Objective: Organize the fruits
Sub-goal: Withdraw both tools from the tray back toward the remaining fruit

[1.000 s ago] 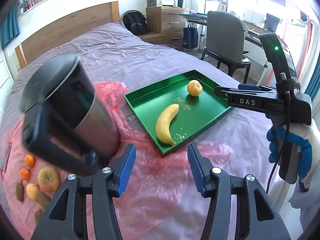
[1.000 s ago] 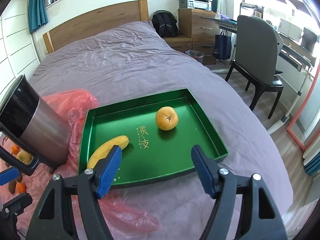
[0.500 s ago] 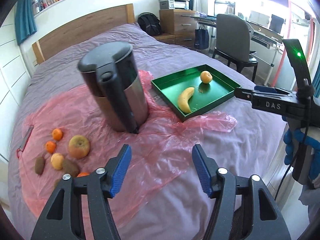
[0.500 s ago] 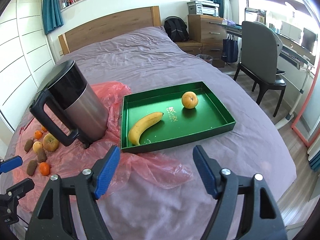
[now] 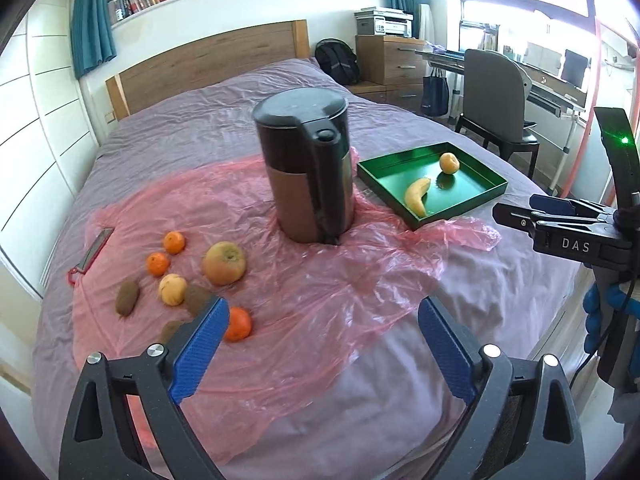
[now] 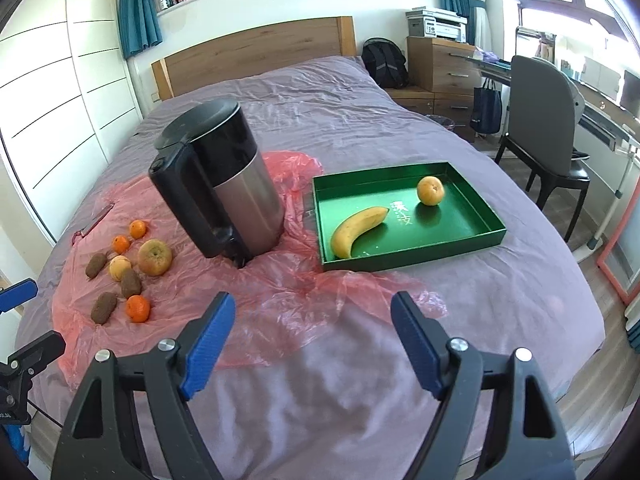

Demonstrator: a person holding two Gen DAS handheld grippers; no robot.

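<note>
Both the left gripper [image 5: 320,344] and the right gripper [image 6: 312,340] are held wide and empty above the bed's near edge. A kettle [image 6: 218,184] is seen on pink plastic [image 5: 320,280] mid-bed. Loose fruits [image 6: 154,257] are clustered toward the left edge, while a banana [image 6: 356,230] and an orange [image 6: 430,190] are seen inside the green tray [image 6: 472,236] toward the right edge.

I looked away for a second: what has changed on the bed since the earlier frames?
Both grippers pulled back and up from the green tray; the left gripper and right gripper now see the whole bed. Both keep their jaws open and empty; nothing was gripped or released. The banana and orange stay in the tray, the kettle and loose fruit stay on the pink plastic sheet.
</note>
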